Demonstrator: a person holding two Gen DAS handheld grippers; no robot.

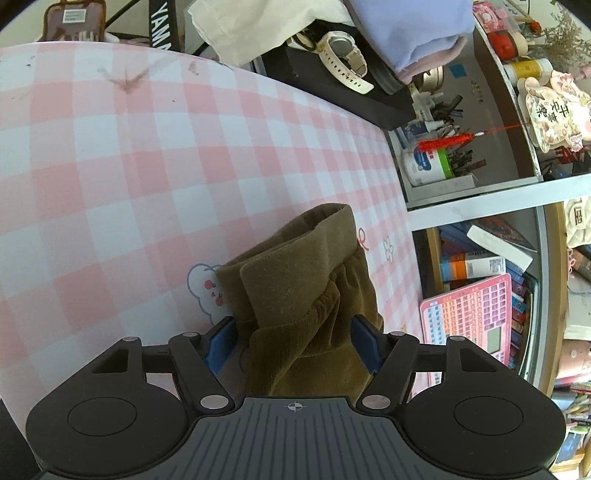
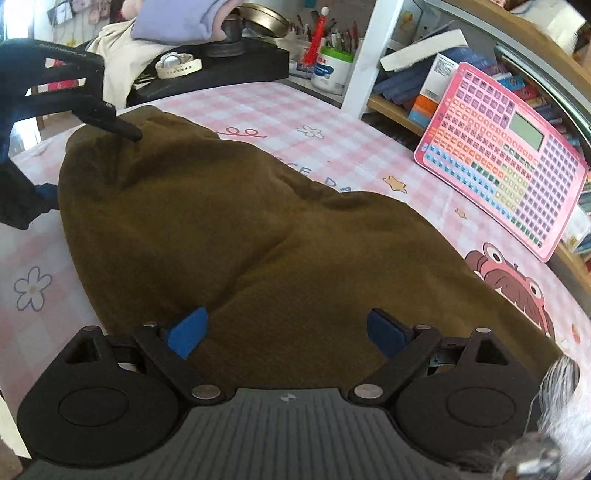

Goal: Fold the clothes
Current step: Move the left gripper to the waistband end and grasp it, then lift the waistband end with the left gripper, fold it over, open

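Observation:
Brown fleece trousers (image 2: pixel 258 236) lie spread on the pink checked table cover (image 2: pixel 332 155). Their elastic waistband end (image 1: pixel 306 280) is bunched between the blue pads (image 1: pixel 221 343) of my left gripper (image 1: pixel 293 343), which is shut on it. From the right wrist view, the left gripper (image 2: pixel 85 162) holds the far left end of the trousers. My right gripper (image 2: pixel 288 332) is open just above the near end of the cloth, with brown fabric filling the space under and between its fingers.
A pink toy keyboard (image 2: pixel 506 155) leans against a bookshelf (image 1: pixel 480 258) at the table's right edge. A black box with a white watch (image 1: pixel 343 55) and piled clothes (image 1: pixel 406 29) stand at the back. Bare checked cover (image 1: pixel 110 166) stretches to the left.

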